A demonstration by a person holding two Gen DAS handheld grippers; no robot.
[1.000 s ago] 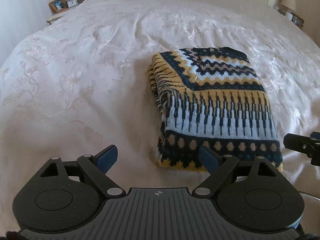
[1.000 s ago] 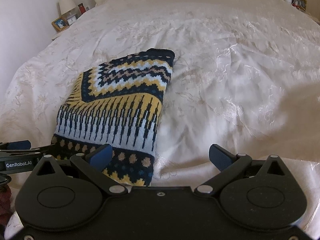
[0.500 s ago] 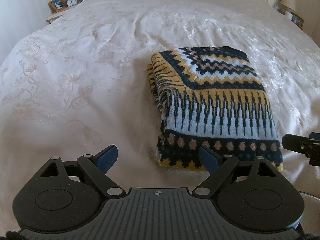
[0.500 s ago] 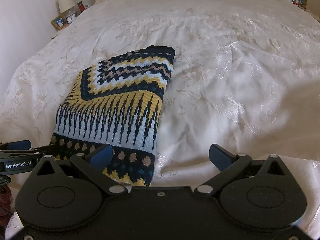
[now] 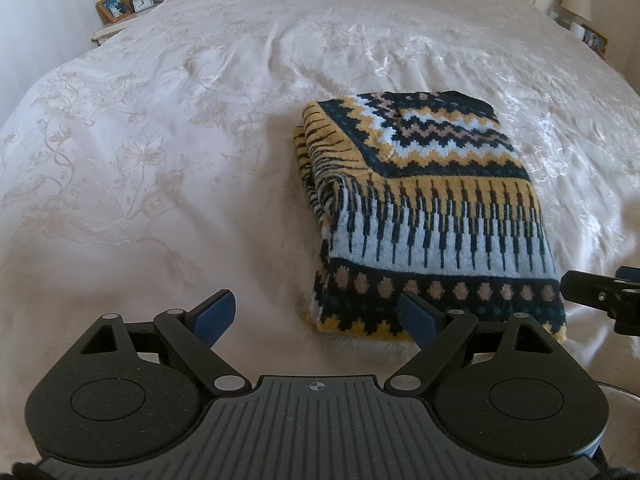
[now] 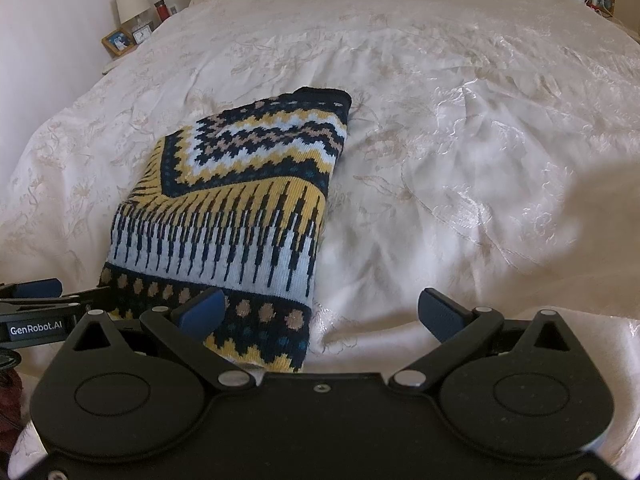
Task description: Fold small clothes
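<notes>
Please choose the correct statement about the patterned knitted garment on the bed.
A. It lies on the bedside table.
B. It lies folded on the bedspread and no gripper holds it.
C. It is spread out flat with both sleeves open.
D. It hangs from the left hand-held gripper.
B: the patterned knitted garment lies folded on the bedspread, while the left hand-held gripper and the right hand-held gripper stand open and empty.

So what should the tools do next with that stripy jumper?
Probably lift both away and leave it. The folded navy, yellow and pale-blue patterned knitted jumper already lies in a neat rectangle on the cream embroidered bedspread, and the left tool and right tool are open, holding nothing.
</notes>
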